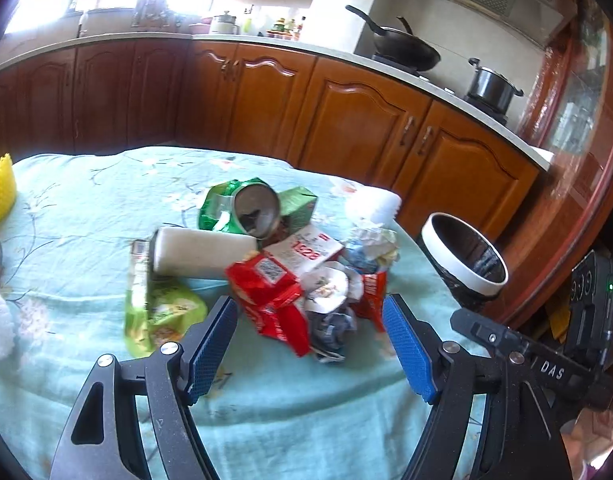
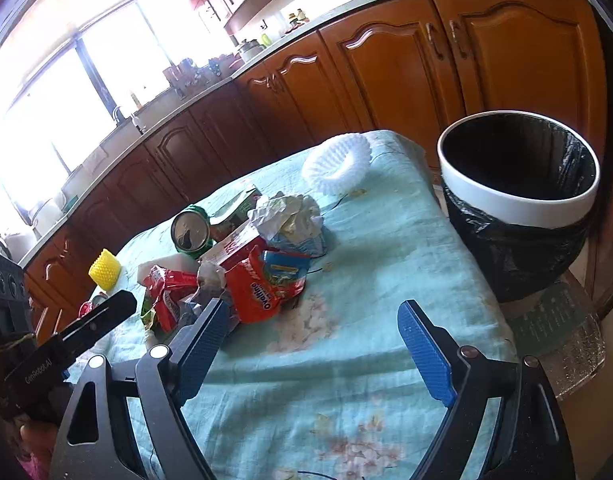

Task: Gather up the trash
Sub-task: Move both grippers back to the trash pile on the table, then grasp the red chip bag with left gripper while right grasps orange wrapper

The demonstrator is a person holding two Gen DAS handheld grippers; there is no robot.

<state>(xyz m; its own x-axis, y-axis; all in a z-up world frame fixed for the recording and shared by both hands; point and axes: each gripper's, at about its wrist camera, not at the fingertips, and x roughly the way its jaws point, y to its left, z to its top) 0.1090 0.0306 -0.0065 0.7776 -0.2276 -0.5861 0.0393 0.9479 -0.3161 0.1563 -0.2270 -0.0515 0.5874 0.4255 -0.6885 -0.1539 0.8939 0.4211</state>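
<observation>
While both tools gape empty, trash pile just ahead of left tool, right tool beside it

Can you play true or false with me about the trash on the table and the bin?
1. The trash bin has a black bag inside. True.
2. The left hand-held gripper is squeezing the red wrapper. False: its fingers are open and hold nothing.
3. The green can is lying on its side. True.
4. The crumpled paper is already in the bin. False: it sits on the table's blue cloth with the other trash.
5. The right hand-held gripper is open and empty. True.
</observation>
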